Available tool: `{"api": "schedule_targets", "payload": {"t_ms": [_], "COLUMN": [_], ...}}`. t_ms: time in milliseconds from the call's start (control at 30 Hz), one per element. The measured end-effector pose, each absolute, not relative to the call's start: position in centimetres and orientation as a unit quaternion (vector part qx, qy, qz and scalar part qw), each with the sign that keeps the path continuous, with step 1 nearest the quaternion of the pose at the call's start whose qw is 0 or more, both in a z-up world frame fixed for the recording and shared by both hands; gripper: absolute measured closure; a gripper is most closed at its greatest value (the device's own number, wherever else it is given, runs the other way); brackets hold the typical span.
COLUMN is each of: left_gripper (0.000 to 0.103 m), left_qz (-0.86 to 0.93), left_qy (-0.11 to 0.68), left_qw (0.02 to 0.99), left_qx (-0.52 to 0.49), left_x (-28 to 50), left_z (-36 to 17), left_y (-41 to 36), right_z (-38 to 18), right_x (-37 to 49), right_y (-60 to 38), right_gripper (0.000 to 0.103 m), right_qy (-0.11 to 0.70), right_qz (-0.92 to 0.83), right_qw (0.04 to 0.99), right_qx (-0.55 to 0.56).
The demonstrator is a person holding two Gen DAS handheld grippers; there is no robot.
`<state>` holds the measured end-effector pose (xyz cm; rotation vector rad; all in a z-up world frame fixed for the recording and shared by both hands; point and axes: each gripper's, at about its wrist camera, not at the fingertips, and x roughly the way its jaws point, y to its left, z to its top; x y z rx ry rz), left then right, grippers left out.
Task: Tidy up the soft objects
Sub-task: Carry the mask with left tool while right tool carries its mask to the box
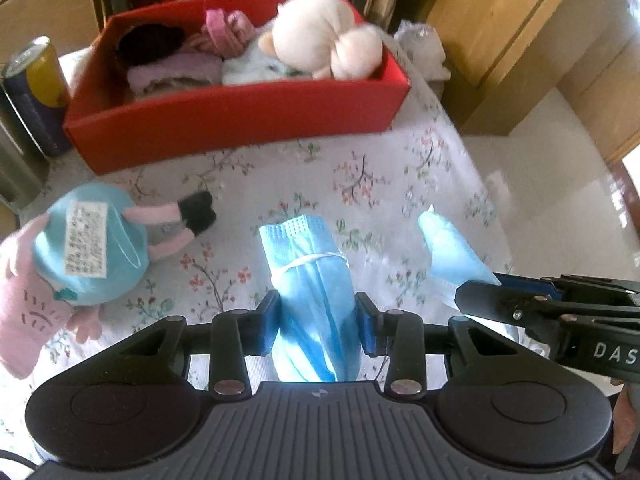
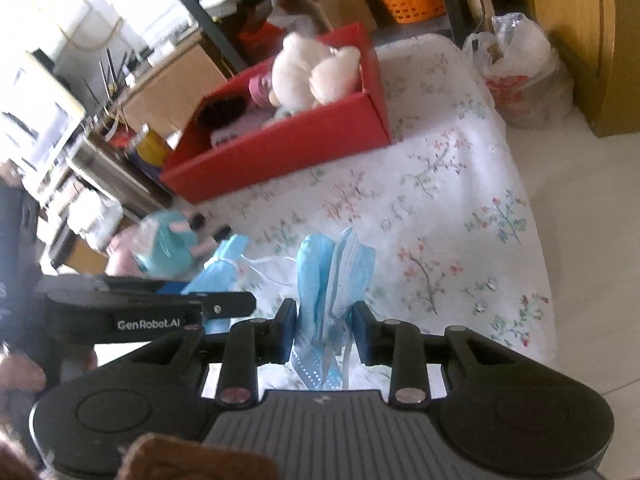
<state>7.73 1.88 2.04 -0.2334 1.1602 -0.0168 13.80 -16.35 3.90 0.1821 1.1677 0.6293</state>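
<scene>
Left claw and right claw each clamped on blue masks, lower ends hidden

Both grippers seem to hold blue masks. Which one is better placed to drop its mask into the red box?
Probably the left gripper: its mask points straight at the red box. From the right gripper the box sits off to the left.

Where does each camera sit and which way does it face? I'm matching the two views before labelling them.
Left wrist: on the left gripper, looking down along its fingers at a rolled blue mask it grips, the floral cloth and red box; the right gripper enters from the right.
Right wrist: on the right gripper, shut on crumpled blue masks; the left gripper and a hand show at left.
Shared: the red box, white plush, pig doll, cloth, both grippers.
</scene>
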Motion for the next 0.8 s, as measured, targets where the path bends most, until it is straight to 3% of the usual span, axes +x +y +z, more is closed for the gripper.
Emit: {"api": "schedule_targets", "payload": {"t_ms": [800], "left_gripper": [0.062], "left_qz": [0.031], "left_qy": [0.443], "left_qw": [0.876], "left_qx": [-0.190], "left_x": [11.3], "left_z": [8.8], "left_y": [8.1], "right_z": [10.4], "right_x": [19.4], "right_y": [-11.8], "right_gripper": [0.100], "right_qy": [0.448], "right_qz": [0.326], "right_qw": [0.819], "right_qx": [0.148]}}
